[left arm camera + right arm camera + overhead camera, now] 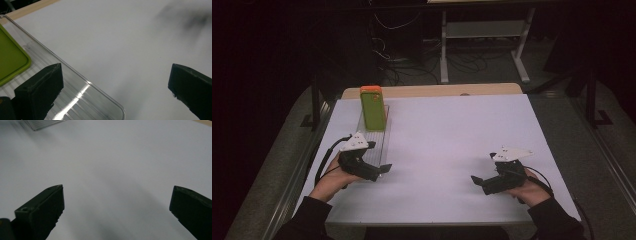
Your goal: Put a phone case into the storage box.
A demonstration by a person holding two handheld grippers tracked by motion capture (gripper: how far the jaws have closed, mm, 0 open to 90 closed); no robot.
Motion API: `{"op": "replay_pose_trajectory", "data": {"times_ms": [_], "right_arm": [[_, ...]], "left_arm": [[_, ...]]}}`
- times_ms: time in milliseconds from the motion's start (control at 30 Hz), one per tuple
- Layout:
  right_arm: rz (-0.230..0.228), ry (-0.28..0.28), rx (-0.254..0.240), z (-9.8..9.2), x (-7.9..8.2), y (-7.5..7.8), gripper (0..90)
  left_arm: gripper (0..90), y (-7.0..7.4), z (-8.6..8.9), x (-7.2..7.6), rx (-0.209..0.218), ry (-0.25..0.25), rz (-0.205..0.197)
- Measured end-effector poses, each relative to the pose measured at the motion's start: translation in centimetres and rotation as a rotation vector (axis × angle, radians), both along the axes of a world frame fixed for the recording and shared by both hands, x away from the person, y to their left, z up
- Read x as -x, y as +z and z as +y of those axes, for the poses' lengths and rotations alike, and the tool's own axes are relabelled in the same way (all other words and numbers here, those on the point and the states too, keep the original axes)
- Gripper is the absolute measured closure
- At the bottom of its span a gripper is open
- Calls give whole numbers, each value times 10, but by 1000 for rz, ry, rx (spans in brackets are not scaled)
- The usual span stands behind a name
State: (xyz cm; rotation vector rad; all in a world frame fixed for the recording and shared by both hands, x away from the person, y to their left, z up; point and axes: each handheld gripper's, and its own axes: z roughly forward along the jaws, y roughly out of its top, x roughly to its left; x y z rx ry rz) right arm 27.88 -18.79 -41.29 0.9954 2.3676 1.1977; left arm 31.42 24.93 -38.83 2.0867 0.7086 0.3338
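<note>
At the near left of the white table (452, 150), your left gripper (382, 170) sits w/ jaws spread wide, straddling the right-hand wall of a clear plastic tray (382, 145): in the left gripper view one jaw is over the ribbed tray floor, the other out over bare table, w/ the tray's rounded near corner (117, 107) between them. Nothing is pinched yet. Your right gripper (477, 181) rests well apart at the near right, jaws likewise spread, empty, pointing toward table centre.

The tray is long and narrow, running away from you along the table's left side. At its far end stands a green container (373, 111) w/ an orange cap (371, 89), upright inside the tray; its green edge shows at the left of the left gripper view (12, 62).

Handling, as a judgement: the tray looks like thin, stiff, glossy plastic, prob. light and slick, so a pad grip on the wall may slip if you pull hard. Best hold is likely that near right wall or the near rim, one jaw inside, one outside, closed squarely. The container is tall for its footprint and looks top-heavy; drag or lift the tray abruptly and it could tip. Move slow, keep the tray level. If you take the container itself, grip across its flat sides, approx. mid-height, not the cap.
</note>
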Motion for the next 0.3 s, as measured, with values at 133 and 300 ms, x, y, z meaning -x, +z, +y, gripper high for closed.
{"op": "replay_pose_trajectory", "data": {"times_ms": [133, 300], "right_arm": [[1, 3, -4, 0, 0, 1, 0], [-9, 7, -5, 0, 1, 1, 0]], "left_arm": [[0, -8, 0, 4, -3, -4, -2], [0, -12, 0, 6, 0, -8, 9]]}}
